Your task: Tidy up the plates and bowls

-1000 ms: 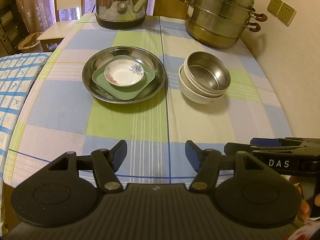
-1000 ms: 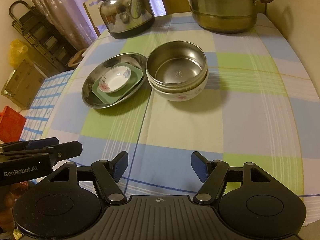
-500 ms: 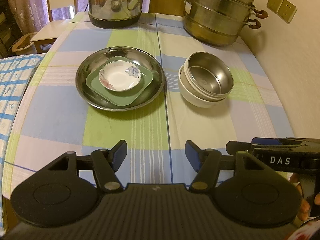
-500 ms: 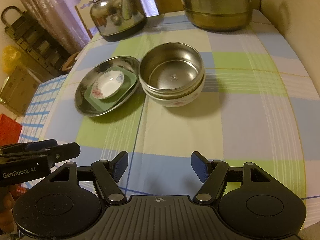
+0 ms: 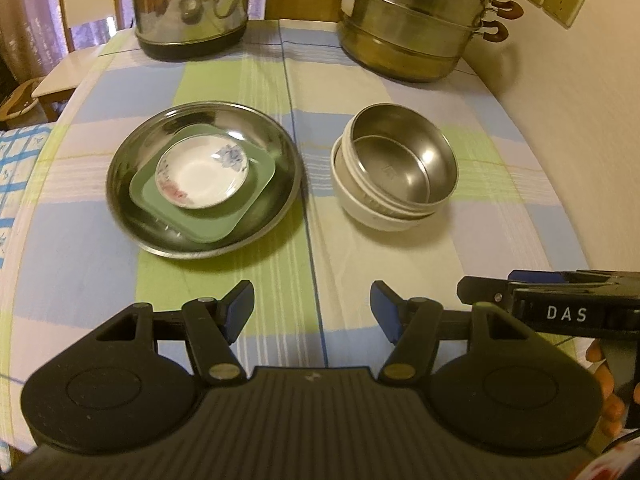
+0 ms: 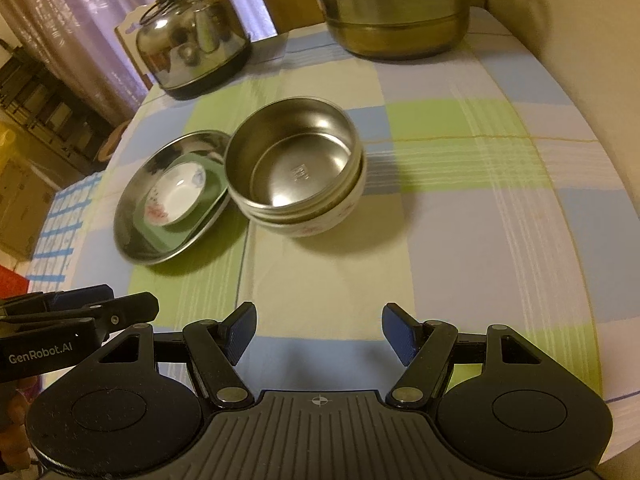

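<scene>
My left claw is parted about halfway with nothing between its blue pads; only the checked cloth of the tabletop shows in the gap. My right claw stands likewise, moderately open and empty, over the near edge of the tabletop. In the left view the right claw's body enters at 3 o'clock; in the right view the left claw's body enters at 9 o'clock.

Beyond the left claw, at 11 o'clock, lies a wide steel plate. Inside it rests a green square plate, and on that a small white saucer with a flower print. Just beside this stack, at 1 o'clock, stands a white bowl with a steel bowl nested in it, tilted slightly. In the right view the bowls sit at 12 o'clock and overlap the steel plate's rim; whether they touch I cannot tell.

Farther back, at 11 o'clock, stands a steel kettle. At 1 o'clock stands a tiered steamer pot near the wall. A chair stands past the tabletop at 10 o'clock.
</scene>
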The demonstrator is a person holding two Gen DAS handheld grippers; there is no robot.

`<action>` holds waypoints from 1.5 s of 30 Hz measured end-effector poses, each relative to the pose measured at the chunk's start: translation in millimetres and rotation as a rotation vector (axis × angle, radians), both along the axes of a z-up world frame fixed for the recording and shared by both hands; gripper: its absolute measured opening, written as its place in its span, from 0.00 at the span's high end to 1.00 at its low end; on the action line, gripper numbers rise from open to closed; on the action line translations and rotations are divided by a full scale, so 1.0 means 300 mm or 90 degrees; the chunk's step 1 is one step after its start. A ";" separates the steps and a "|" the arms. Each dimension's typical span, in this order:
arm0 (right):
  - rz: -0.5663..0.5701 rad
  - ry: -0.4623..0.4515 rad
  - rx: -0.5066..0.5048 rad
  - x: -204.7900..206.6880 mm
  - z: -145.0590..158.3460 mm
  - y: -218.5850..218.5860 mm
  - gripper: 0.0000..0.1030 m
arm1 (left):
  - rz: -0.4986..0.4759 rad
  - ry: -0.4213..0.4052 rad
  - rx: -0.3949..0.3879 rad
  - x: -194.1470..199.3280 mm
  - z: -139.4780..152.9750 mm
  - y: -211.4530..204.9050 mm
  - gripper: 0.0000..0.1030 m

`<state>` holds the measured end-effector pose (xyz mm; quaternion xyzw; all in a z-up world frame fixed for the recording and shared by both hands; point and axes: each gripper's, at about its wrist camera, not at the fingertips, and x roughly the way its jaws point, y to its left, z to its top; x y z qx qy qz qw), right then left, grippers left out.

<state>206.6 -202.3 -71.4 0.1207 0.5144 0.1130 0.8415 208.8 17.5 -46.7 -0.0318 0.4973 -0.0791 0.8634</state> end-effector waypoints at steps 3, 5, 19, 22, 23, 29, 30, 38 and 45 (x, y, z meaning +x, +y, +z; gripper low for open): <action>-0.004 0.001 -0.001 0.022 -0.006 -0.010 0.33 | -0.011 -0.002 -0.005 0.030 -0.005 -0.009 0.40; -0.007 -0.001 -0.002 0.040 -0.009 -0.015 0.33 | -0.016 -0.003 -0.009 0.052 -0.009 -0.015 0.40; -0.046 -0.061 0.001 0.185 -0.003 -0.048 0.33 | -0.038 -0.040 -0.044 0.228 -0.029 -0.066 0.40; -0.050 -0.065 0.005 0.213 -0.010 -0.051 0.33 | -0.035 -0.037 -0.043 0.265 -0.042 -0.074 0.40; -0.051 -0.066 0.006 0.223 -0.013 -0.052 0.33 | -0.035 -0.035 -0.042 0.278 -0.048 -0.077 0.40; -0.055 -0.066 -0.001 0.271 -0.039 -0.043 0.33 | -0.030 -0.022 -0.023 0.335 -0.082 -0.101 0.41; -0.054 -0.064 -0.004 0.279 -0.046 -0.039 0.33 | -0.029 -0.018 -0.018 0.343 -0.088 -0.106 0.44; -0.069 -0.050 -0.017 0.329 -0.086 -0.014 0.35 | -0.022 0.005 -0.019 0.393 -0.131 -0.108 0.54; -0.084 -0.033 -0.024 0.353 -0.110 -0.013 0.69 | -0.029 0.017 -0.041 0.418 -0.156 -0.110 0.63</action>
